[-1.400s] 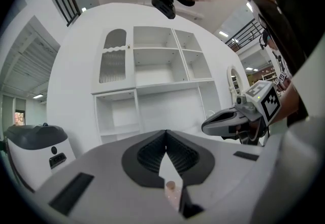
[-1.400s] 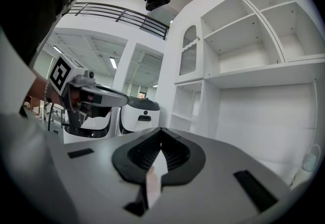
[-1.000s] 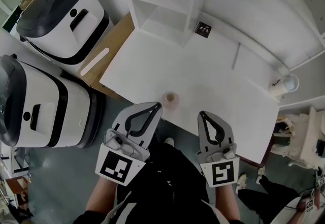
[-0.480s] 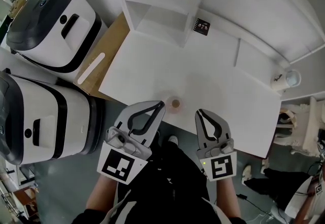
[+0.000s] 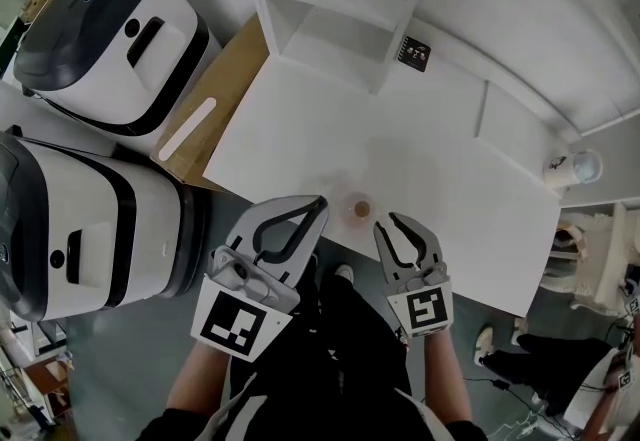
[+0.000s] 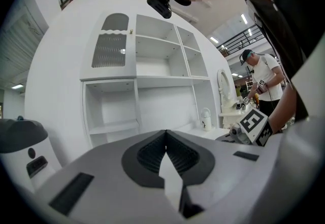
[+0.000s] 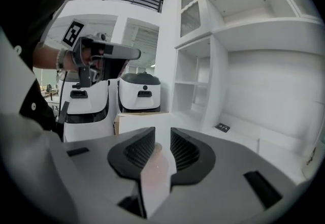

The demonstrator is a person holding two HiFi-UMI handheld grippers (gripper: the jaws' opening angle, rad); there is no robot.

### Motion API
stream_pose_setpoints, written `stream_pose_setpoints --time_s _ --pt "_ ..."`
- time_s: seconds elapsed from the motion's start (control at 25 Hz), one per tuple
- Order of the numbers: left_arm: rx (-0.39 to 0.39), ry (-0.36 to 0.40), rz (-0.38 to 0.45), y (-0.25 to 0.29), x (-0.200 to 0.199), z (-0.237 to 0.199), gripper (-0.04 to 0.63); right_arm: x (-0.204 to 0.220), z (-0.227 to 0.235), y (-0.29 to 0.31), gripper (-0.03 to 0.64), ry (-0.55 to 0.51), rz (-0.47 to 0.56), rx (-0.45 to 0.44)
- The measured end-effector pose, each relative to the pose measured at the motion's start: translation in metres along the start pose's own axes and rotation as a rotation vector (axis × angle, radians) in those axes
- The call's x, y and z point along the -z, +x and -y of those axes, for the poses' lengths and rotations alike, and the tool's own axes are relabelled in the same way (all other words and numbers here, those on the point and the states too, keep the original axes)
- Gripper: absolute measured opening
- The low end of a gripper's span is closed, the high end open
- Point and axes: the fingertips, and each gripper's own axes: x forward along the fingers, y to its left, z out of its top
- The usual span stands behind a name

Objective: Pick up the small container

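The small container [image 5: 360, 208] stands on the white table [image 5: 300, 119] near its front edge, just ahead of both grippers and between their tips. The left gripper [image 5: 321, 200] has its jaws pressed together with nothing between them. Its tip lies just left of the container and apart from it. The right gripper [image 5: 389, 220] points at the container from just behind and to its right. Its jaws are opening. In the right gripper view the container shows low in the gap between them, and the pads are not pressing on it.
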Motion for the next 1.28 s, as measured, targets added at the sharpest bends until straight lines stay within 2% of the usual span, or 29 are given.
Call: stream_pose_setpoints --time_s 0.32,0.6,0.96,1.08,1.28 --pt "-0.028 -0.003 -0.028 -0.007 0.006 -0.007 0.002 0.035 -0.005 0.026 0.141 0.028 -0.059 -0.048" --pt "-0.044 -0.004 -0.042 -0.009 0.011 -0.007 0.002 0.054 -0.011 0.049 0.163 0.033 -0.086 -0.096" --pt "-0.04 0.0 -0.043 -0.01 0.014 -0.007 0.002 0.053 -0.022 0.069 0.161 0.002 -0.093 -0.128" --pt "-0.035 0.0 -0.04 -0.009 0.016 -0.007 0.002 0.051 -0.02 0.071 0.161 -0.018 -0.096 -0.112" --pt "0.005 -0.011 -0.032 -0.002 0.028 -0.002 0.002 0.05 -0.02 0.072 0.15 -0.024 -0.088 -0.11"
